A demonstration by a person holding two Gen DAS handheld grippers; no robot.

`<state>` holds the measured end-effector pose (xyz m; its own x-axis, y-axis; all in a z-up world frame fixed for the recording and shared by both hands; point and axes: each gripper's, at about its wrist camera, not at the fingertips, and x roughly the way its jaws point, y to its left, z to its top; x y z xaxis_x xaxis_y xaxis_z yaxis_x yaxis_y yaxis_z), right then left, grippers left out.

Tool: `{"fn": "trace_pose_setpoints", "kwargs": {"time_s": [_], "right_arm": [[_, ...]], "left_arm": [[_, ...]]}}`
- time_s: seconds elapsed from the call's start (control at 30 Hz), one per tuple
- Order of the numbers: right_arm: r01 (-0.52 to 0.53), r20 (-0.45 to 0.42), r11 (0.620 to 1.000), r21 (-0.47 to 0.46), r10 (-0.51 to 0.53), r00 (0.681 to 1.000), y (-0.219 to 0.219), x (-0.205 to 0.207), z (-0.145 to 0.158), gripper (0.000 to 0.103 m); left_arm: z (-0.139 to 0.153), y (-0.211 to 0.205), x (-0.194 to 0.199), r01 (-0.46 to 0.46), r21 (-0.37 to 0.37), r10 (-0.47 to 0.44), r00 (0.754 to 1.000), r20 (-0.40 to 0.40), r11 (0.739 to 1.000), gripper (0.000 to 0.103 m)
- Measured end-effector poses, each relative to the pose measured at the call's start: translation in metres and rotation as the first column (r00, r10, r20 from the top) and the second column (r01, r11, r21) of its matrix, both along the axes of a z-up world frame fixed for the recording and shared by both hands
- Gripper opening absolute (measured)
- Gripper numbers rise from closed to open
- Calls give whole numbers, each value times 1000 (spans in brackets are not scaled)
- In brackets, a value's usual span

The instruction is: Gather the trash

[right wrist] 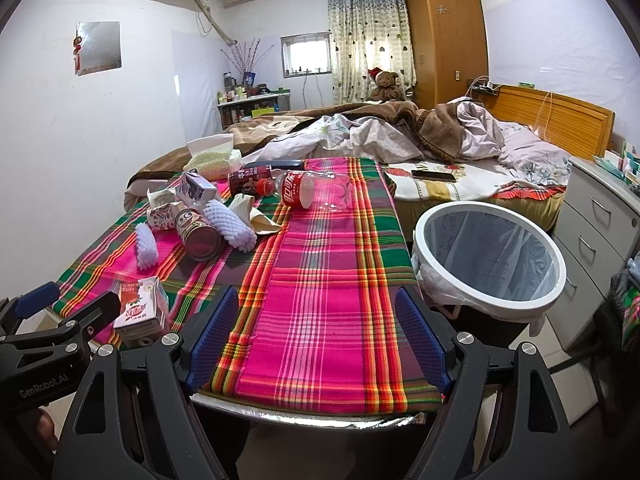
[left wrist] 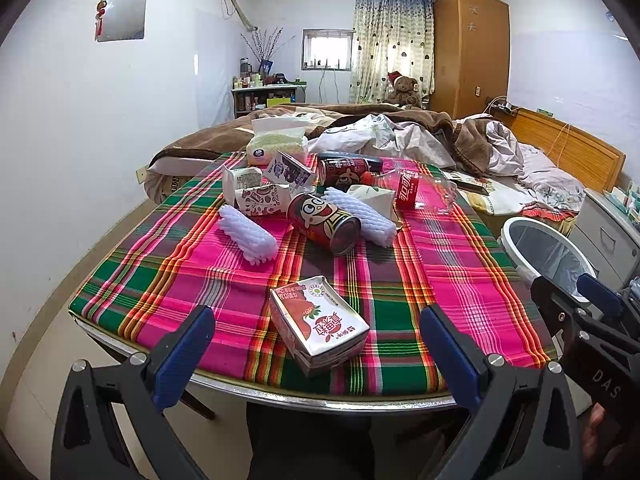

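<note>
Left gripper [left wrist: 318,344] spread wide, both blue pads apart with nothing between them, poised over the near edge of the table [left wrist: 340,398]. Straight ahead of it, between the 2 pads in the left wrist view, a strawberry milk carton [left wrist: 318,322] lying on its side on the plaid cloth [left wrist: 448,264], near the front edge, not touched by either pad. Right gripper [right wrist: 318,336] likewise wide open and empty, held over the bare pink stripe of cloth at the table's near right part. Beside the table on the right, a white-rimmed bin [right wrist: 490,262] lined with a clear bag, rim just beside the table edge.

Further back on the cloth, a loose cluster of trash: a red drink can [left wrist: 324,224] on its side with its open end toward the camera, 2 white foam fruit nets [left wrist: 248,236] on either side of it, a patterned paper cup [left wrist: 262,198] lying down, a small white carton [left wrist: 240,180], a purple-printed carton [left wrist: 290,170], a second dark red can [left wrist: 346,172], a crumpled beige paper [left wrist: 372,200], and a clear cola bottle [left wrist: 420,192] on its side toward the right. At the far edge, a tissue pack [left wrist: 276,140], upright. Behind the table, a bed [left wrist: 520,168] with rumpled bedding.
</note>
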<state>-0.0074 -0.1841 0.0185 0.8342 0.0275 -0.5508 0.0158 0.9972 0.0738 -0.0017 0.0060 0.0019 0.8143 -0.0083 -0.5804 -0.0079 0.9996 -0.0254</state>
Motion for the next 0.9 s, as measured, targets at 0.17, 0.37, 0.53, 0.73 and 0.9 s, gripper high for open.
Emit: {"fn": "trace_pose_setpoints", "kwargs": {"time_s": [0.17,0.37,0.53,0.73,0.9], "right_arm": [[0,1,1000,0,0,1000,1,0,0,82],[1,1,1000,0,-1,1000,1,-1,0,82],[0,0,1000,0,0,1000,0,0,1,82],[1,-1,1000,0,-1,1000,0,0,1,82],[0,0,1000,-1,0,1000,0,0,1,82]], "left_arm": [[0,0,0,0,1,0,1000,0,1000,103],[0,1,0,-1,0,1,1000,-1,1000,103],[0,2,1,-2,2,2,1000,-3,1000,103],[0,2,1,-1,1,1,1000,-2,1000,103],[-1,1,1,-2,1,2,1000,-5,1000,103]]}}
